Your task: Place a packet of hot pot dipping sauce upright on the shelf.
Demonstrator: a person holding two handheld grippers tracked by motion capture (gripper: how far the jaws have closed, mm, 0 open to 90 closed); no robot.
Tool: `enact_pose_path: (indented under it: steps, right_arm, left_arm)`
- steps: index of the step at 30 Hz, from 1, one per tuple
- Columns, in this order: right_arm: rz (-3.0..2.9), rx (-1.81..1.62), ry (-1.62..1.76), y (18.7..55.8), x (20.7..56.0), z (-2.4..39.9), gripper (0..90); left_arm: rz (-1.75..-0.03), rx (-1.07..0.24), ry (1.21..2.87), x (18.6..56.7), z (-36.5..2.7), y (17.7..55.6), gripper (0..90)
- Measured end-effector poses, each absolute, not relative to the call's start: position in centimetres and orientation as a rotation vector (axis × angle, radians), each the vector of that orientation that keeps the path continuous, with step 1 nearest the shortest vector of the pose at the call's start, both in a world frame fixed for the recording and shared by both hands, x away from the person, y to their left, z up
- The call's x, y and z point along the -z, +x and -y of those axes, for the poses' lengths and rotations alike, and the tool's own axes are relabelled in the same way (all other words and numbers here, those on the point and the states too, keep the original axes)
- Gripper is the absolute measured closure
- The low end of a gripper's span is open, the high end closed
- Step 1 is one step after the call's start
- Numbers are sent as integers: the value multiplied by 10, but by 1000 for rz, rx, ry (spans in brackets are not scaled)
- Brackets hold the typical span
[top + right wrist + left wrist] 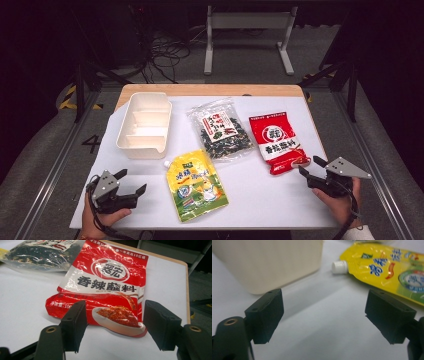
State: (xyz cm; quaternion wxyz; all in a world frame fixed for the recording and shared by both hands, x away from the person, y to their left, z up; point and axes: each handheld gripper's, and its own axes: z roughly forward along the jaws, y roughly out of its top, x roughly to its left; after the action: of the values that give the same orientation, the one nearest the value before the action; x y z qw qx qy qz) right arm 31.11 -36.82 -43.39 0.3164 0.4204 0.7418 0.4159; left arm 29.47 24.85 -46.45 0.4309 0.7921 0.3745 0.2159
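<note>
A cream divided bin (145, 125) stands at the table's back left. Beside it lie a clear bag of dark dried food (220, 130), a red seasoning packet (276, 140) and a yellow spouted pouch (196, 185). My left gripper (131, 181) rests open near the front left corner, left of the pouch; in its own view the pouch (392, 267) with its white cap (339, 267) lies ahead on the right and the bin (269, 262) on the left. My right gripper (311, 166) is open just short of the red packet (107, 287), whose near edge lies ahead of the jaws.
The white table top (260, 200) ends close behind both hands at the front edge. A wooden rim (210, 90) runs along the back. On the floor beyond stand a white frame (247, 35) and loose cables (165, 55). Dark tripod legs flank the table.
</note>
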Motion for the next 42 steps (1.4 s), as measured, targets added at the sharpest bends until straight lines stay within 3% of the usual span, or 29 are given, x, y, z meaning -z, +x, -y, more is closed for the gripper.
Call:
enact_pose_path:
  steps: [13, 20, 30, 42]
  right_arm:
    - [-2016, -1104, 1234, 351, 429, 381, 339]
    - [-2014, -1083, 1226, 366, 429, 392, 579]
    - [-2046, -1143, 1329, 381, 438, 393, 399]
    - [-2152, -1270, 1471, 382, 449, 398, 449]
  left_arm:
    - [-819, -517, 2054, 462, -228, 289, 200]
    - [-779, -518, 2080, 463, -222, 292, 234]
    - [-776, -500, 2100, 464, -219, 293, 226]
    - [-694, -468, 2077, 449, -204, 297, 227]
